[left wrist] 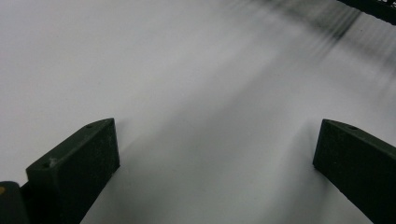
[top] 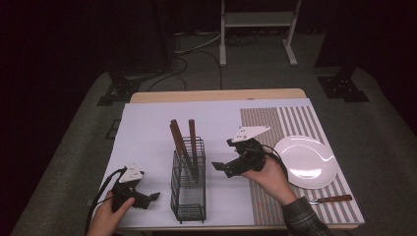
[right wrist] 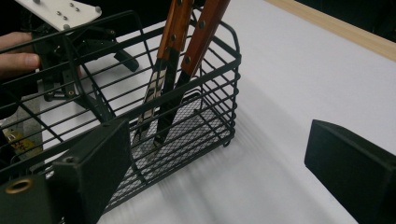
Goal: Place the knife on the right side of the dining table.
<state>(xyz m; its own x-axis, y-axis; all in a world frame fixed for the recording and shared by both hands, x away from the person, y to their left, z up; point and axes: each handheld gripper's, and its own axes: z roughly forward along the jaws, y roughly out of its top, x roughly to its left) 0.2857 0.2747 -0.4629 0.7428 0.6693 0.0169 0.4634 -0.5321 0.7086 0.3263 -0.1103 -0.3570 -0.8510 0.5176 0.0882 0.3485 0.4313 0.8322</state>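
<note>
— Black wire, that's the caddy (top: pixel 188 184) we're working around; it stands on the white sheet (top: pixel 147 128) near the front edge, between our two grippers. How far along do we judge ourselves?

— Two wooden-handled utensils (top: pixel 183 142) already lean in it, handles up toward twelve o'clock. One more knife (top: pixel 330 199) lies flat on the striped placemat (top: pixel 295 123) at about four o'clock from the caddy, just past the white plate (top: pixel 307 161). So we'd call it two in, one left.

— And our right gripper (top: pixel 223 167)?

— It hovers at three o'clock of the caddy, pointing at it, jaws spread wide and holding nothing. In the right gripper view the caddy (right wrist: pixel 140 116) sits just beyond its left jaw, both blades resting on the mesh floor.

— The left gripper (top: pixel 147 196)?

— At nine o'clock of the caddy, low over the sheet, jaws also wide apart and empty; the left gripper view has bare white sheet (left wrist: pixel 187 93) between them.

— What remains, then?

— We'd judge: swing the right gripper back to the knife, pinch its handle, and drop it in beside the others.
</note>
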